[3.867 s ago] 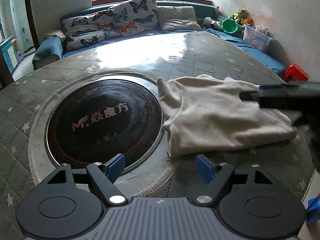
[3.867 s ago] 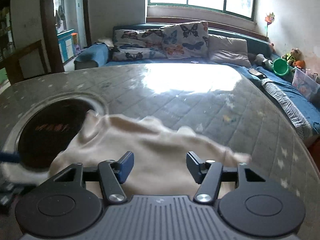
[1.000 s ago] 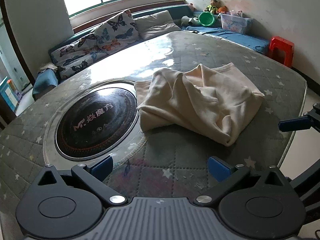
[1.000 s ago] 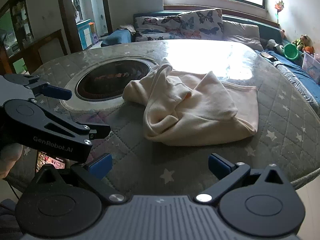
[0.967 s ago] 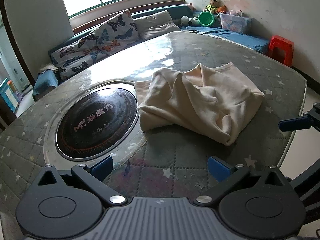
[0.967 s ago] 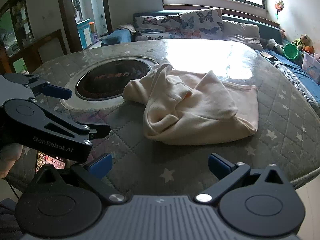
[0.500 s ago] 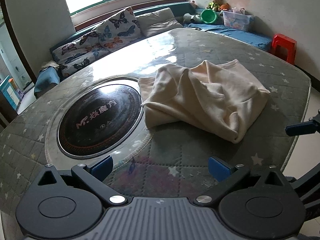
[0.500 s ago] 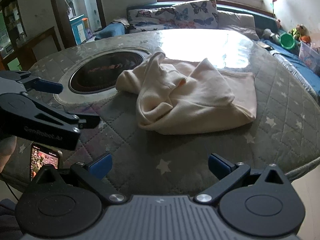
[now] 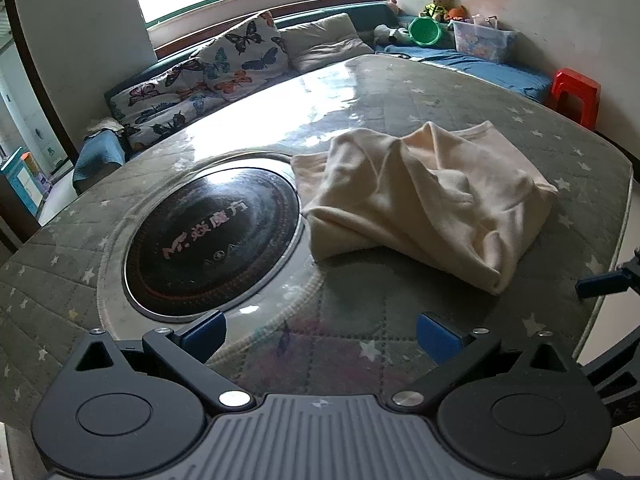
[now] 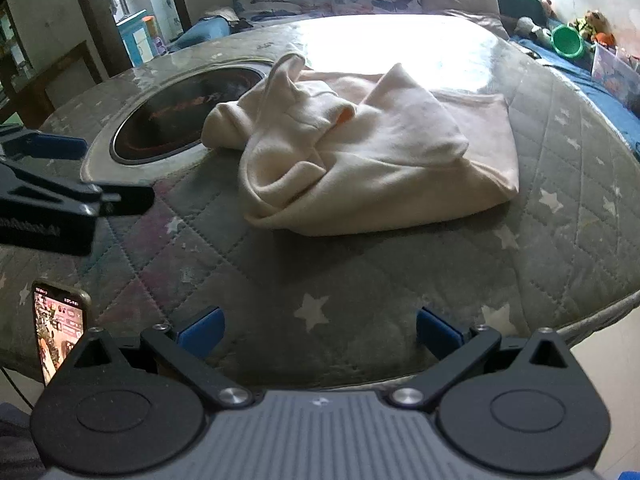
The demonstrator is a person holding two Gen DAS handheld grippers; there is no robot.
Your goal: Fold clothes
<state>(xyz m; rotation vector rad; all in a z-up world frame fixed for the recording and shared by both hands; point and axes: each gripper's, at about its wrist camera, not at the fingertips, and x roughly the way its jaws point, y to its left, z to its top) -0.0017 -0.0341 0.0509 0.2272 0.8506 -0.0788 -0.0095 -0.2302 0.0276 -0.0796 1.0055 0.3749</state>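
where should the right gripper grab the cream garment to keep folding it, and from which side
Probably the loose flap that stands up at the far left of the cream garment, beside the round black hob. It lifts clear of the table, so an open right gripper could close on it from the near side; the right edge lies flat.

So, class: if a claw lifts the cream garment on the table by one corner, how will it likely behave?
The garment would probably drape and sag, since it lies in soft, rumpled folds. Its loose layers would likely unfold as it rises. It looks thick, fleecy, so it may drag on the quilted table rather than slide.
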